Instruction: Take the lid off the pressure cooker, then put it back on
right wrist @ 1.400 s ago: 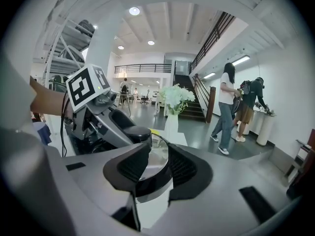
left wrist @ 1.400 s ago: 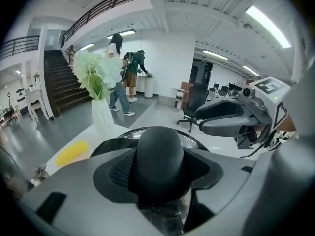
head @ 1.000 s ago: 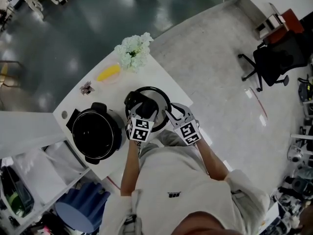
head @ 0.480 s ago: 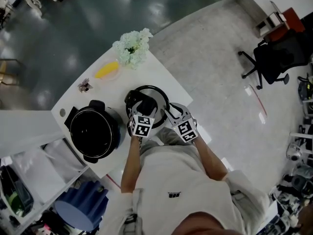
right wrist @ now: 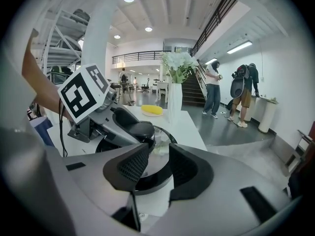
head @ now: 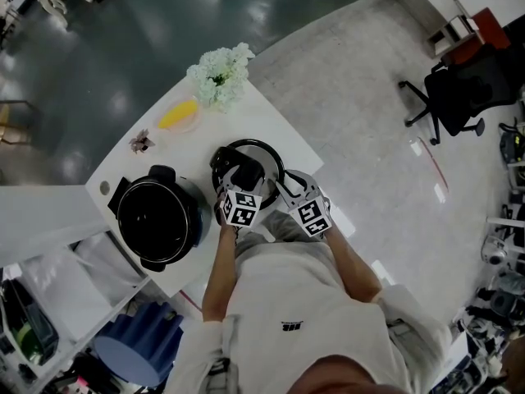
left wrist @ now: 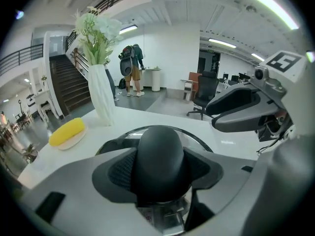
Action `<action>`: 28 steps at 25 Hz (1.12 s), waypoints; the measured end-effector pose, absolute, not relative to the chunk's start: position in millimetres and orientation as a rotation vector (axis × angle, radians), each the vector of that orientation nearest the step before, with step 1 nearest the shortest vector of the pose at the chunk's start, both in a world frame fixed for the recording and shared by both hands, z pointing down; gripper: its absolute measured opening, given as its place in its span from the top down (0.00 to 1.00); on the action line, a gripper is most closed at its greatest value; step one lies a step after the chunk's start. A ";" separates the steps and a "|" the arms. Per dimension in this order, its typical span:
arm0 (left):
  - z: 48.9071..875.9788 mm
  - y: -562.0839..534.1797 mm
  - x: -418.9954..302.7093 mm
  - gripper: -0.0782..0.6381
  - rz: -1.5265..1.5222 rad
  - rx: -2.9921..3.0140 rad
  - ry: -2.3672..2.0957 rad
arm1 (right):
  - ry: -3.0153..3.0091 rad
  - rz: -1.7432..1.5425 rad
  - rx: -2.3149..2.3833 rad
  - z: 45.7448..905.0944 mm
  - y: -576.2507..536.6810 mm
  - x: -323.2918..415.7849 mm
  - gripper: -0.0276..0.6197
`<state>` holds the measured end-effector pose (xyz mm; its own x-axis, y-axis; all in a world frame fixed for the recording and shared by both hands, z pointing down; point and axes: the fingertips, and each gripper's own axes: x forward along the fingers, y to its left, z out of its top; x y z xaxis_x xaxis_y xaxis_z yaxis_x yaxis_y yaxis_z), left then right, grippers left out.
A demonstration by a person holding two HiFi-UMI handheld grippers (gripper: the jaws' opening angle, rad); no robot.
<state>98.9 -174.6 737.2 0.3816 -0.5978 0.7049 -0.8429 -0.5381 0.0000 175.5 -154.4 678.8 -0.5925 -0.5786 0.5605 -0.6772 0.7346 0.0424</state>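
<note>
The open black pressure cooker stands at the table's left end. Its glass lid lies flat on the white table to the cooker's right. My left gripper reaches over the lid; its pads press both sides of the lid's black knob. These jaws have just been opening slightly, with the knob still between them. My right gripper hovers at the lid's near right rim. It is open with nothing between its pads, and the lid shows beyond them.
A white vase of pale flowers stands at the far table corner, with a yellow item on a small plate and a small trinket beside it. A blue bin sits below the table. An office chair stands far right.
Both grippers and the lid have sunk a little toward the table. The left gripper stays around the knob.
</note>
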 end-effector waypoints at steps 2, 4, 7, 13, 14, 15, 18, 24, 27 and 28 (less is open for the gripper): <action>730.6 -173.2 99.1 0.46 0.954 2.299 -1.269 | -2.382 0.234 0.954 675.6 -153.5 175.5 0.76; 722.7 -169.5 99.2 0.44 0.946 2.307 -1.263 | -2.384 0.233 0.958 673.5 -151.7 175.5 0.76; 710.3 -161.7 94.7 0.44 0.929 2.312 -1.259 | -2.386 0.238 0.971 670.1 -147.2 175.8 0.76; 701.1 -153.1 84.1 0.44 0.912 2.305 -1.266 | -2.388 0.247 0.979 668.4 -139.4 177.7 0.76; 701.9 -152.2 83.0 0.44 0.915 2.302 -1.263 | -2.388 0.249 0.979 669.4 -138.2 177.4 0.76; 703.1 -151.4 82.6 0.44 0.917 2.300 -1.257 | -2.387 0.251 0.979 670.4 -137.3 177.0 0.76; 708.8 -151.6 85.4 0.42 0.929 2.290 -1.225 | -2.392 0.244 0.978 673.2 -137.6 175.5 0.76; 729.8 -166.5 94.0 0.40 0.986 2.254 -1.180 | -2.388 0.258 0.970 674.3 -141.3 175.0 0.76; 737.7 -169.4 98.3 0.40 0.990 2.236 -1.156 | -2.379 0.269 0.966 672.8 -144.1 177.1 0.76; 739.6 -170.2 99.4 0.41 0.986 2.229 -1.151 | -2.378 0.272 0.963 673.1 -145.1 177.6 0.76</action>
<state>99.4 -170.2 739.6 0.3985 -0.5140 0.7596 -0.8297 -0.5550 0.0596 177.6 -145.1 673.1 -0.5894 -0.5791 0.5633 -0.6912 0.7224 0.0195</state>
